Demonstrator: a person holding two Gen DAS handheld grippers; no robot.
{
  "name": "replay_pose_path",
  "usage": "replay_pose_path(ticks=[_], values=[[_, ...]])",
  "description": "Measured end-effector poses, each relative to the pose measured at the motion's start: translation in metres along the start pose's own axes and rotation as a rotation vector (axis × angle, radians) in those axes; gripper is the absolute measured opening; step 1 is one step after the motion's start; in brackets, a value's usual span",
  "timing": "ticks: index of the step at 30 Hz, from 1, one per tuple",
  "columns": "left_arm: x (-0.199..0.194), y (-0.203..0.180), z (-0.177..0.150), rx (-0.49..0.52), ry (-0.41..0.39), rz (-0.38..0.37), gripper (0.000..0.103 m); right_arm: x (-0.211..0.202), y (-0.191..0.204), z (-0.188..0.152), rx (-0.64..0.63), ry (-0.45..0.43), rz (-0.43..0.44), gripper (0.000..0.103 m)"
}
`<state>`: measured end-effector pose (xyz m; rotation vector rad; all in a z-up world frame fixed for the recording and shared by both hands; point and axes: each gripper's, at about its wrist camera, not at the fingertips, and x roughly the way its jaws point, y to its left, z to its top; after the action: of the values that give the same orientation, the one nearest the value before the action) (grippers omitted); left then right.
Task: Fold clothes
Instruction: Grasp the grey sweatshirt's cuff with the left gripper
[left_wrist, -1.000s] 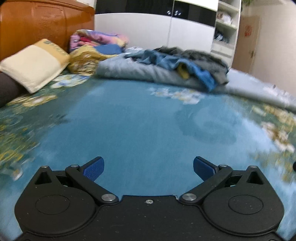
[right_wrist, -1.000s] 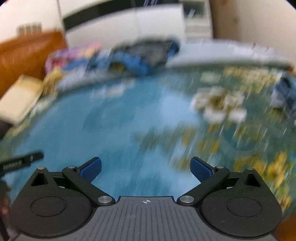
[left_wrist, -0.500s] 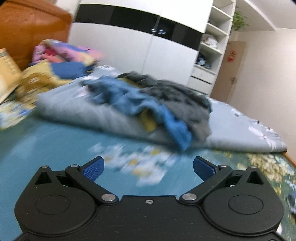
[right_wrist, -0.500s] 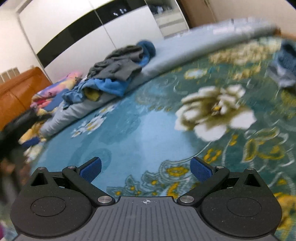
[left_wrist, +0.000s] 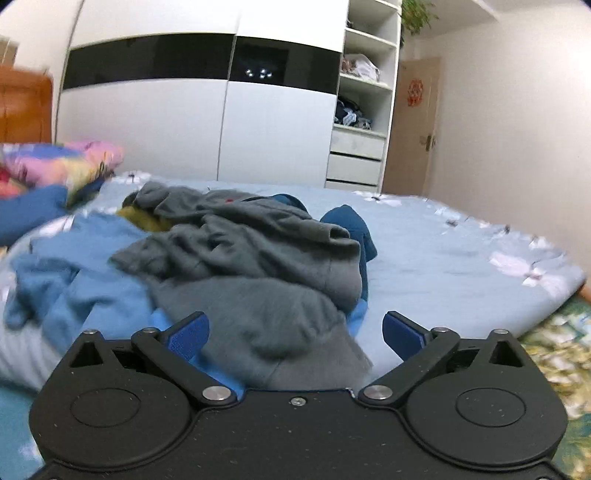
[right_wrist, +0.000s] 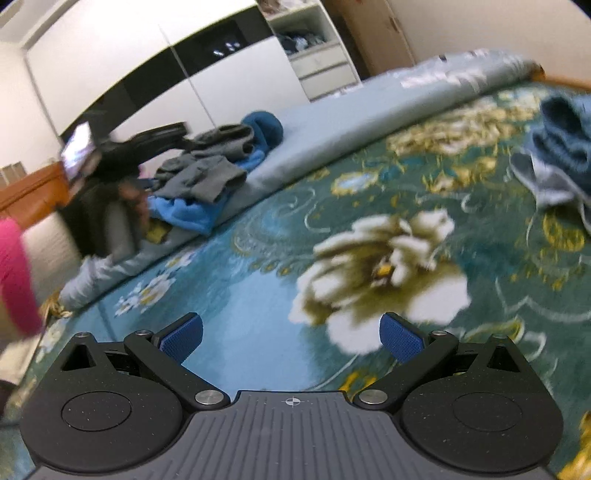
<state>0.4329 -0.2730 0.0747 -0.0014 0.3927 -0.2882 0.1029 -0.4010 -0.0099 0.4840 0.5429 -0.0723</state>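
A pile of unfolded clothes lies on a pale blue quilt (left_wrist: 443, 251). A grey garment (left_wrist: 258, 266) is on top, with a light blue one (left_wrist: 81, 280) to its left and a dark blue one (left_wrist: 351, 225) behind. My left gripper (left_wrist: 295, 334) is open, and the grey garment's near edge lies between its jaws. My right gripper (right_wrist: 291, 338) is open and empty above the floral bedspread (right_wrist: 376, 266). The right wrist view shows the pile (right_wrist: 207, 173) far left with the left gripper (right_wrist: 147, 142) over it. Blue-grey clothes (right_wrist: 557, 151) lie at the right.
A white and black wardrobe (left_wrist: 207, 118) with open shelves (left_wrist: 364, 110) stands behind the bed, next to a door (left_wrist: 413, 125). Colourful bedding (left_wrist: 62, 166) and a wooden headboard (left_wrist: 22, 107) are at the left. A pink sleeve (right_wrist: 14, 273) shows at the left edge.
My left gripper has moved forward across the bedspread to the clothes pile, which now fills its view. My right gripper has swung over the floral bedspread. Both stayed open.
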Motion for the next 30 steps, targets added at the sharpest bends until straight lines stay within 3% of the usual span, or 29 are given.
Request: replay_pose_path(ticks=[8,9,10,11,13,14,16,21,26,30], values=[[0.068,-0.055,0.004,0.183,0.059,0.169,0.094,0.001,-0.018,0.009,-0.021,-0.059,0.007,0.103],[0.065,-0.051,0.004,0.155,0.055,0.167,0.092,0.001,-0.021,0.009,-0.013,-0.062,0.005,0.103],[0.062,-0.046,0.005,0.126,0.051,0.165,0.08,0.002,-0.024,0.008,-0.005,-0.062,0.001,0.103],[0.06,-0.041,0.006,0.097,0.047,0.163,0.061,0.003,-0.028,0.007,0.002,-0.062,-0.002,0.103],[0.054,-0.032,0.007,0.04,0.039,0.159,0.038,0.006,-0.033,0.004,0.015,-0.049,-0.012,0.103],[0.052,-0.027,0.008,0.011,0.036,0.156,0.028,0.007,-0.035,0.003,0.021,-0.042,-0.017,0.103],[0.046,-0.017,0.01,-0.046,0.028,0.152,0.022,0.008,-0.039,0.001,0.03,-0.034,-0.021,0.103],[0.036,-0.003,0.012,-0.12,0.024,0.128,0.022,0.003,-0.036,0.001,0.022,-0.043,-0.012,0.103],[0.029,0.005,0.014,-0.146,0.032,0.096,0.007,-0.001,-0.029,-0.001,0.018,-0.044,0.0,0.103],[0.023,0.011,0.015,-0.167,0.038,0.071,0.008,-0.003,-0.026,-0.002,0.013,-0.043,0.01,0.103]])
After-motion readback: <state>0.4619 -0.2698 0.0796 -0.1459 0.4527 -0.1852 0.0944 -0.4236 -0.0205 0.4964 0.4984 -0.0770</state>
